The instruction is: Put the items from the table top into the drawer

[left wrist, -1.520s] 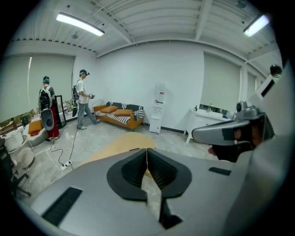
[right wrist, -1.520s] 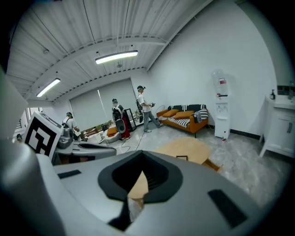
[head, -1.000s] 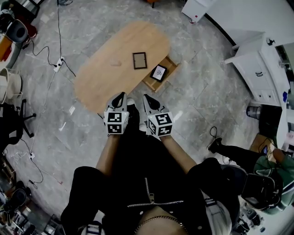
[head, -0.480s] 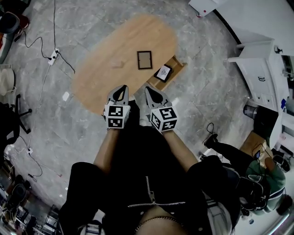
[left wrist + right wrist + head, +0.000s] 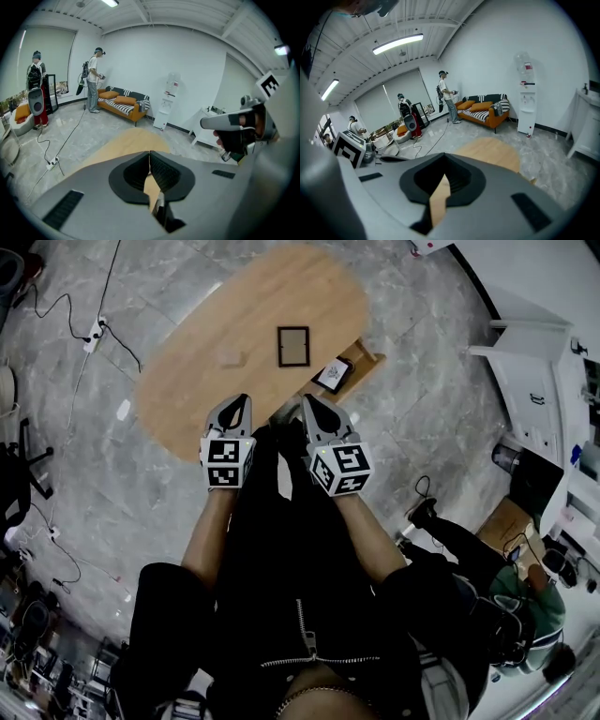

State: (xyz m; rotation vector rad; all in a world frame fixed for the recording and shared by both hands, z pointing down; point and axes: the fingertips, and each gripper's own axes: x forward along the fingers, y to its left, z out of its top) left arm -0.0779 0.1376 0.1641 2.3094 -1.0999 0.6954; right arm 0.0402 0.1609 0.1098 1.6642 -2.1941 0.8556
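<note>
An oval wooden table stands ahead in the head view. A dark picture frame lies flat on it, with a faint small item to its left. At the table's right edge an open drawer holds a small framed picture. My left gripper and right gripper hang side by side over the near table edge, both shut with nothing in them. The left gripper view shows its jaws pressed together above the table. The right gripper's jaws are likewise shut.
Cables and a power strip lie on the grey floor to the left. White cabinets stand at the right, and a seated person is at the lower right. An orange sofa and standing people are beyond the table.
Both grippers have moved forward together and now reach the near edge of the table. Their jaws stayed shut.
</note>
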